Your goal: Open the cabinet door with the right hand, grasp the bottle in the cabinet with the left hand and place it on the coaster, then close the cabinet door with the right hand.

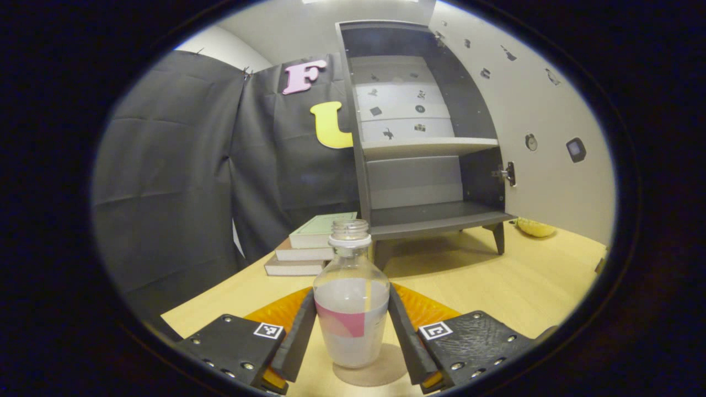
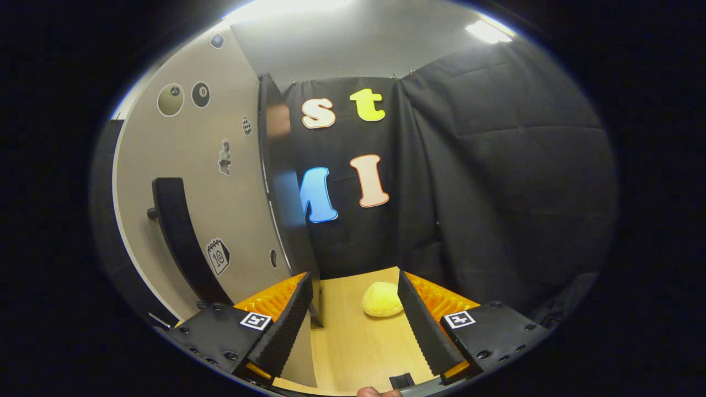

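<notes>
Now the left gripper [image 1: 353, 325] clasps the one clear bottle [image 1: 351, 309], standing on the round coaster [image 1: 380, 375] between its fingers; placing looks nearly done, so release comes next. Three books [image 1: 309, 248] lie ahead-left. The right gripper [image 2: 353, 325] gapes empty, the single cabinet door [image 2: 220, 182] edge just ahead-left, ready for closing.

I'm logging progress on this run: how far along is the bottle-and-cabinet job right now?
Done: the cabinet door stands open and the cabinet shelves are bare. In hand: the bottle stands upright on the coaster between the left gripper fingers, which flank it; whether they are pressing is unclear. Left: let go of the bottle, then close the door; the right gripper is open at the door's edge.
</notes>
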Available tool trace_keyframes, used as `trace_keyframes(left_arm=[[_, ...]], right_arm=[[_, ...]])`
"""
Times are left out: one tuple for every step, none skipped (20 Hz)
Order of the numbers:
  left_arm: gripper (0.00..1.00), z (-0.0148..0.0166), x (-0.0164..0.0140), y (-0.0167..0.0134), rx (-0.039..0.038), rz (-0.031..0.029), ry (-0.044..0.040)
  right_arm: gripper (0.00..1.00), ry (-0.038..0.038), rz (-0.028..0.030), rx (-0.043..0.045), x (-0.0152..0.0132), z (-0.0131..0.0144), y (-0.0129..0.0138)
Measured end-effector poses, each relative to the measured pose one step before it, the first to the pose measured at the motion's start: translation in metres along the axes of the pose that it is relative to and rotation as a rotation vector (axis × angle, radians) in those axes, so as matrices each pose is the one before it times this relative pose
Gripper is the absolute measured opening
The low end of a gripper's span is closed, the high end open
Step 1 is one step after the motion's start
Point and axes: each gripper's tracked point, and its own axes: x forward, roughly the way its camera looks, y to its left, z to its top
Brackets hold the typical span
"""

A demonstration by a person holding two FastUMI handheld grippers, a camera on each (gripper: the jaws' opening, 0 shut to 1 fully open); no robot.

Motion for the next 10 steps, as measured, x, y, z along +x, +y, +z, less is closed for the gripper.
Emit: trace_keyframes(left_arm=[[0.76,-0.00063,-0.00437,-0.00163,-0.00614,-0.00208,-0.00042],[0.74,-0.00047,-0.00373,-0.00311,-0.00829,-0.00721,0.00171],[0.72,-0.00138,-0.00236,-0.00453,-0.00115,-0.00881,0.00144],[0.72,-0.00185,-0.00114,-0.00444,0.00788,-0.00928,0.00130],[0.74,-0.00691,0.00017,-0.00303,0.00952,-0.00704,0.01462],[0.74,-0.00608,0.00102,-0.00014,0.01214,-0.00011,0.00612],[0.72,0.00274,0.00005,-0.00043,-0.00236,0.00063,-0.00136],[0.76,0.00163,0.00015,0.00122,-0.00890,0.00087,-0.00238],[0.74,-0.00056,-0.00037,0.00238,-0.00728,0.00000,0.00073],[0.73,-0.00038,0.00151,0.00193,-0.01068,-0.00067,0.00284]], right_arm=[[0.98,0.00060,-0.00719,0.00095,0.00062,-0.00033,-0.00149],[0.98,0.00265,-0.00337,0.00343,-0.00027,-0.00075,0.00011],[0.98,0.00316,-0.00259,0.00408,-0.00051,-0.00083,-0.00001],[0.97,0.00154,-0.00165,0.00321,-0.00109,-0.00121,-0.00015],[0.97,0.00445,-0.00271,0.00148,0.00094,-0.00085,-0.00018],[0.97,0.00648,-0.00321,0.00190,-0.00025,-0.00194,-0.00023],[0.97,0.00675,0.00030,0.00184,-0.00074,-0.00096,0.00026],[0.98,0.00922,0.00163,0.00191,-0.00026,-0.00154,0.00069],[0.97,0.00747,0.00236,-0.00170,-0.00126,-0.00252,0.00052],[0.98,0.00359,-0.00177,-0.00359,-0.00078,-0.00031,-0.00072]])
